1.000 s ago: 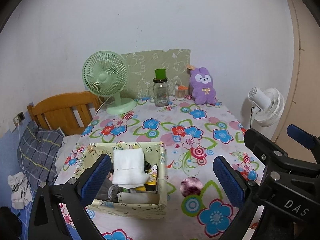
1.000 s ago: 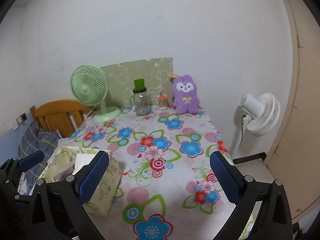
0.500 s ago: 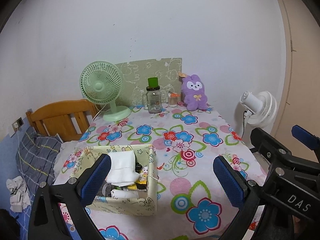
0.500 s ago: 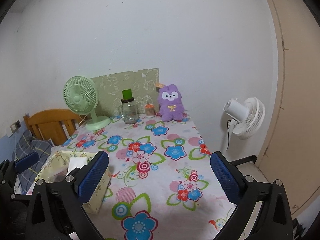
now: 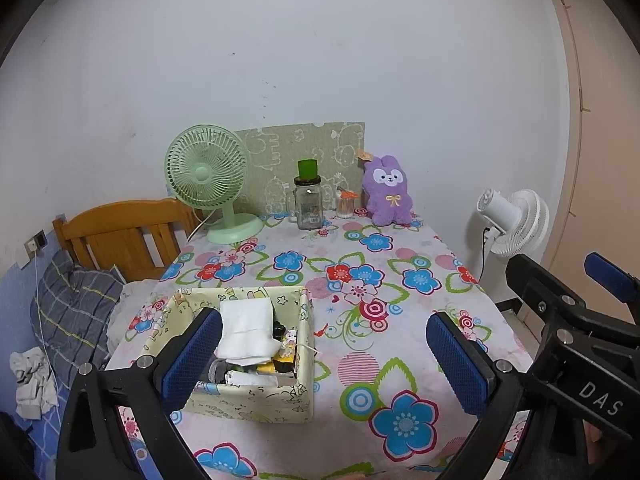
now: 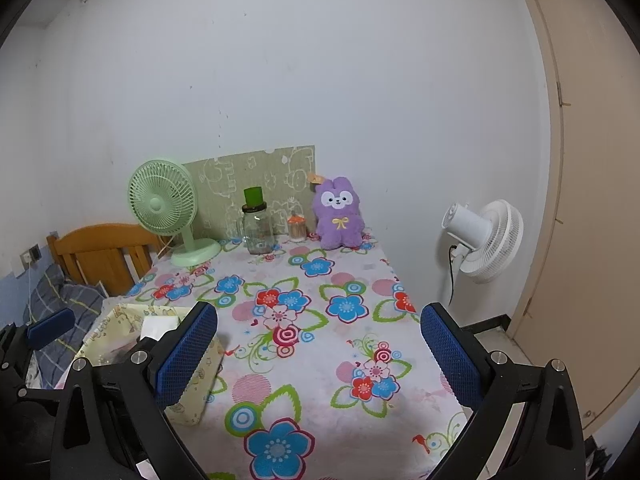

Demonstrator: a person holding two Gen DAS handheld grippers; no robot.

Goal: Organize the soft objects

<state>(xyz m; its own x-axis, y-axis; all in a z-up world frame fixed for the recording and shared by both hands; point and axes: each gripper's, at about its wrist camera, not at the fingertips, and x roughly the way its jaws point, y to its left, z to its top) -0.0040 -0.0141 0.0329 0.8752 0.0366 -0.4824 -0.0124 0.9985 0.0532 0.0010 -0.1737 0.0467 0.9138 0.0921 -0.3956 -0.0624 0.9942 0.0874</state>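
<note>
While both the left gripper (image 5: 320,360) and right gripper (image 6: 318,356) hang released and empty above the near table (image 5: 400,264) edge, the folded white cloth (image 5: 246,330) lies atop the fabric box (image 5: 256,404) at near left, so the left should descend squarely over it before closing.

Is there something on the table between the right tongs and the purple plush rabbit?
Nothing visible: bare floral tablecloth runs from the open right tongs to the purple plush rabbit. The glass jar stands left of that path.
</note>
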